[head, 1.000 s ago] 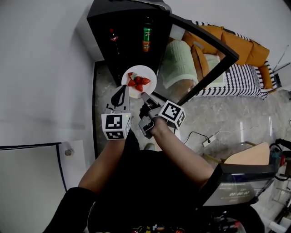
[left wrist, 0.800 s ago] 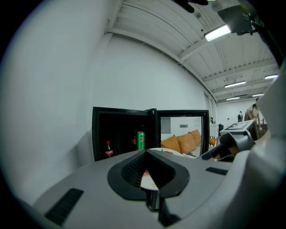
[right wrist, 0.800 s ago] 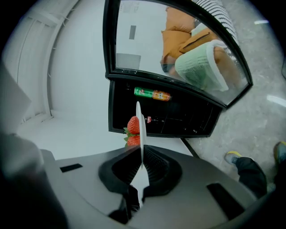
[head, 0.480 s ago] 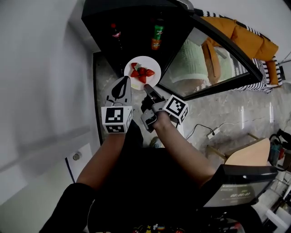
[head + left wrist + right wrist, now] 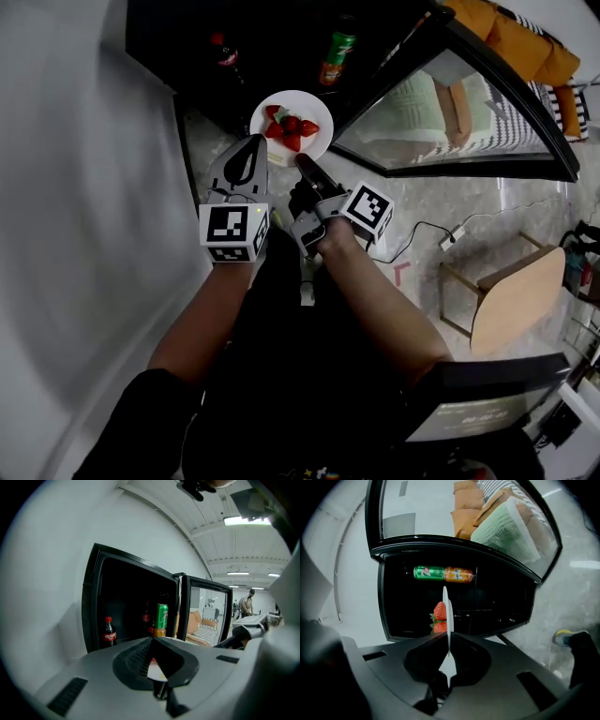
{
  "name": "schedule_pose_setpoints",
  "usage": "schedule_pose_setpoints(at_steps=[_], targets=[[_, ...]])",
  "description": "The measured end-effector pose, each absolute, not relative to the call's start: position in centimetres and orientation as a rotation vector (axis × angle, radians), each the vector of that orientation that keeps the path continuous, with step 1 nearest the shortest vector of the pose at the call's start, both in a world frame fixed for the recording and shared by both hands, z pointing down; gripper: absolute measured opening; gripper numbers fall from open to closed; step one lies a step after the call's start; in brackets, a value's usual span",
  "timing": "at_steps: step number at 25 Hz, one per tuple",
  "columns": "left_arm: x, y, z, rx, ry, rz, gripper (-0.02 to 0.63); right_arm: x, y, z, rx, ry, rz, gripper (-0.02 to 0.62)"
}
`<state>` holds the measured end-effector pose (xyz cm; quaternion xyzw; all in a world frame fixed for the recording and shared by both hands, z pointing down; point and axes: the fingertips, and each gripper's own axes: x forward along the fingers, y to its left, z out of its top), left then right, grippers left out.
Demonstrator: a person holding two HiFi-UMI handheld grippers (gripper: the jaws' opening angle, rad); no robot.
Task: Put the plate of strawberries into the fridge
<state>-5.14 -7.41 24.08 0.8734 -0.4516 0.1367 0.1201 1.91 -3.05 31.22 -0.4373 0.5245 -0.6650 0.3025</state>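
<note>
A white plate [image 5: 305, 105] with several red strawberries [image 5: 289, 129] hangs just in front of the open black fridge [image 5: 187, 37]. My left gripper [image 5: 253, 143] is shut on the plate's near left rim. My right gripper [image 5: 302, 162] is shut on its near right rim. In the left gripper view a sliver of the plate [image 5: 157, 671] shows between the shut jaws of that gripper [image 5: 153, 641]. The right gripper view has the plate [image 5: 446, 611] edge-on above its gripper [image 5: 447, 635], with strawberries [image 5: 439, 611] to the left.
Inside the fridge stand a cola bottle [image 5: 222, 52] and a green can [image 5: 337, 47] stacked with an orange one [image 5: 159, 632]. The glass door [image 5: 459, 117] swings open to the right. A white wall [image 5: 75, 187] is on the left; a wooden stool [image 5: 514, 298] and a cable [image 5: 422, 251] are on the floor.
Both grippers have carried the plate forward toward the fridge opening, which now looms larger and nearer. Both grips on the plate are unchanged.
</note>
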Motion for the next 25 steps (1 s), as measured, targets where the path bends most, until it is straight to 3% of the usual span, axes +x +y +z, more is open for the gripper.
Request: schedule_pose_setpoints(at_steps=[25], targets=[[-7.3,-10.6,31.4,2.441,-1.487,0.402,0.005,1.0,-7.4,39.9,-1.063,1.375,-1.798,0.018]])
